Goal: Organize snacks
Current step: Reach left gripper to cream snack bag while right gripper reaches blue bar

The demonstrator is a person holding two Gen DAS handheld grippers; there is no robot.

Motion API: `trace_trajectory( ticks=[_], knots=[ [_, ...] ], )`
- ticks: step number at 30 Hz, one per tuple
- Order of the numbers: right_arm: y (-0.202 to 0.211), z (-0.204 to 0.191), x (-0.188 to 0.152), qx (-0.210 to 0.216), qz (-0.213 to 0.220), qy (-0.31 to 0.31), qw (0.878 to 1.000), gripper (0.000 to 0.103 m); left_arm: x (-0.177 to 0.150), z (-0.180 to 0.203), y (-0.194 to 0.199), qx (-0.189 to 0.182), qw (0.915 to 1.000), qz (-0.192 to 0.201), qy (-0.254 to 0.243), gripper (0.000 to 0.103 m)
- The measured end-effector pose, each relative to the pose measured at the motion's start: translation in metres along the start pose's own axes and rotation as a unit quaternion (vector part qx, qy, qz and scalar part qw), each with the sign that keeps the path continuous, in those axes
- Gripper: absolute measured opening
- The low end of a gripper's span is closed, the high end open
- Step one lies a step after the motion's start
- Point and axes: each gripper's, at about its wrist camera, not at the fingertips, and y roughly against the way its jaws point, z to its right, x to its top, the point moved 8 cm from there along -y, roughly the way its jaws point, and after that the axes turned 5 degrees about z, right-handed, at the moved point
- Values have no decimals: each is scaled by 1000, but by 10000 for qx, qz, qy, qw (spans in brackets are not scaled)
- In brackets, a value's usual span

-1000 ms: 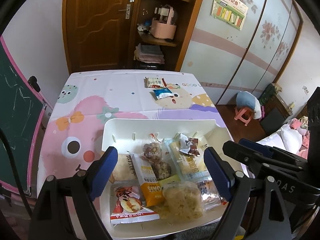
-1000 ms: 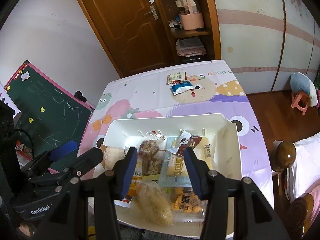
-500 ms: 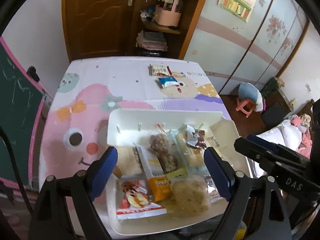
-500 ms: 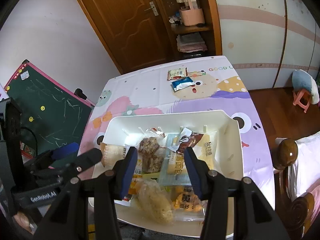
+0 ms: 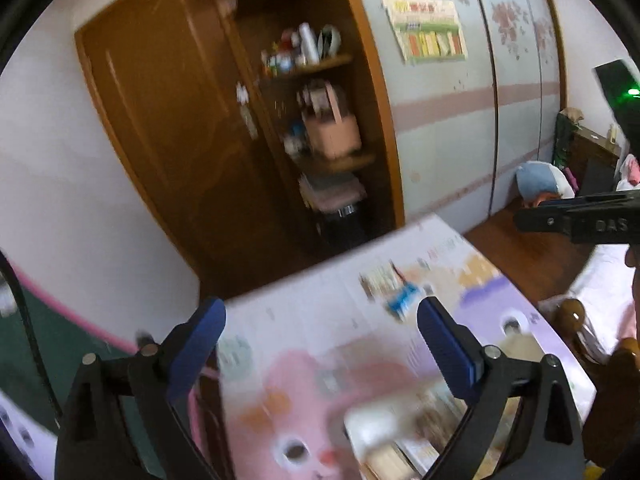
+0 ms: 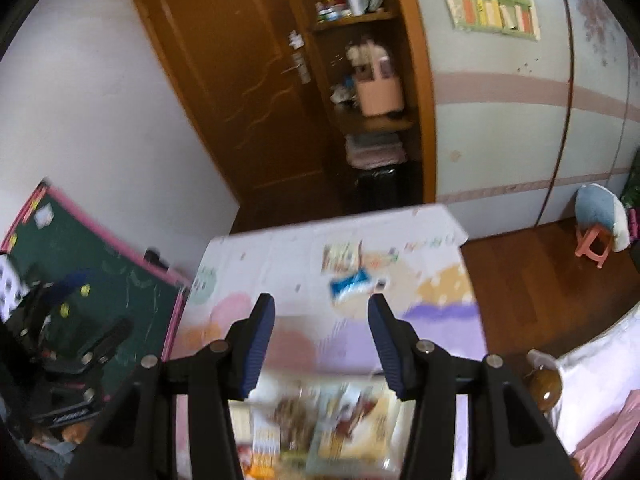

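Observation:
Both views are motion-blurred. My left gripper [image 5: 320,320] is open and empty, raised above the cartoon-print table [image 5: 304,332]. My right gripper [image 6: 320,312] is open and empty above the same table [image 6: 288,256]. The white tray [image 5: 376,428] of mixed snack packets sits at the bottom of both views; its snacks [image 6: 332,428] show below the right fingers. Two loose packets lie at the table's far end: a blue one [image 6: 350,286] and a pale one with red [image 6: 340,258]. They also show in the left wrist view [image 5: 400,300].
A green chalkboard [image 6: 96,272] with a pink frame leans left of the table. A wooden door and open shelves [image 6: 372,92] stand behind it. A pink stool [image 6: 594,246] and a bed post [image 6: 546,386] are on the right.
Both grippers have tilted up and moved forward. The tray has slid to the bottom edge of both views, and the far table end and wall now fill them. Both stay open.

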Motion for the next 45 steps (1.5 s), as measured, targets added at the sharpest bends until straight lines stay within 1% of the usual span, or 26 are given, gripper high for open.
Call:
trace_trajectory(
  ticks=[1, 4, 6, 8, 9, 11, 12, 13, 15, 18, 21, 24, 25, 27, 29, 31, 32, 33, 34, 38, 40, 41, 42, 45],
  knots=[
    [-7, 3, 18, -5, -3, -85, 10000, 49, 14, -4, -5, 4, 9999, 60, -80, 96],
    [-33, 10, 50, -56, -113, -306, 9995, 49, 52, -15, -33, -148, 9994, 180, -260, 96],
    [-57, 15, 59, -129, -269, -396, 9988, 49, 68, -18, -60, -192, 9980, 296, -523, 96],
    [-94, 22, 58, -163, -543, -574, 9967, 49, 70, -17, -89, -200, 9963, 261, -793, 96],
    [-110, 24, 55, -165, -680, -631, 9956, 49, 64, -15, -115, -261, 9951, 110, -943, 96],
    [-154, 29, 38, -162, -1093, -789, 9907, 49, 51, -12, -151, -299, 9942, -192, -1011, 96],
    [-176, 32, 27, -182, -1285, -858, 9878, 49, 38, -10, -177, -274, 9933, -422, -1044, 96],
    [-190, 34, 20, -208, -1419, -918, 9854, 49, 29, -7, -191, -246, 9924, -536, -1078, 96],
    [-231, 40, -6, -244, -1814, -1185, 9759, 49, 6, 1, -221, -225, 9893, -742, -1239, 96],
    [-270, 43, -34, -189, -2204, -1435, 9646, 49, -19, 13, -251, -305, 9841, -966, -1458, 96],
    [-304, 45, -58, -318, -2484, -1590, 9550, 49, -40, 22, -273, -368, 9792, -1123, -1649, 96],
    [-331, 51, -73, -507, -2609, -1934, 9444, 49, -46, 26, -283, -433, 9790, -1146, -1631, 96],
    [-335, 51, -75, -543, -2606, -1991, 9431, 49, -47, 27, -286, -463, 9793, -1162, -1589, 96],
    [-344, 53, -80, -761, -2620, -2032, 9404, 49, -50, 28, -294, -494, 9802, -1215, -1484, 96],
    [-350, 52, -87, -903, -2693, -1890, 9400, 49, -51, 30, -301, -528, 9807, -1266, -1396, 96],
    [-353, 52, -95, -1072, -2810, -1692, 9386, 46, -51, 33, -309, -585, 9813, -1311, -1279, 96],
    [-354, 53, -100, -1081, -2850, -1644, 9381, 40, -52, 36, -311, -600, 9815, -1327, -1242, 96],
    [-352, 55, -98, -1083, -2713, -1578, 9433, 28, -52, 40, -317, -627, 9815, -1349, -1204, 96],
    [-352, 55, -99, -1075, -2729, -1520, 9438, 23, -52, 44, -321, -640, 9814, -1370, -1185, 96],
    [-340, 73, -103, -867, -2722, -1530, 9460, 17, -58, 67, -343, -775, 9785, -1503, -1178, 96],
    [-330, 86, -106, -704, -2711, -1642, 9458, 15, -65, 84, -359, -873, 9754, -1598, -1241, 96],
    [-326, 92, -107, -628, -2691, -1726, 9454, 9, -68, 91, -365, -902, 9741, -1634, -1279, 96],
    [-322, 98, -108, -509, -2670, -1834, 9447, 7, -74, 102, -375, -929, 9717, -1704, -1348, 96],
    [-307, 116, -113, -267, -2583, -2120, 9421, 6, -89, 123, -396, -1002, 9655, -1876, -1501, 96]
  ],
)
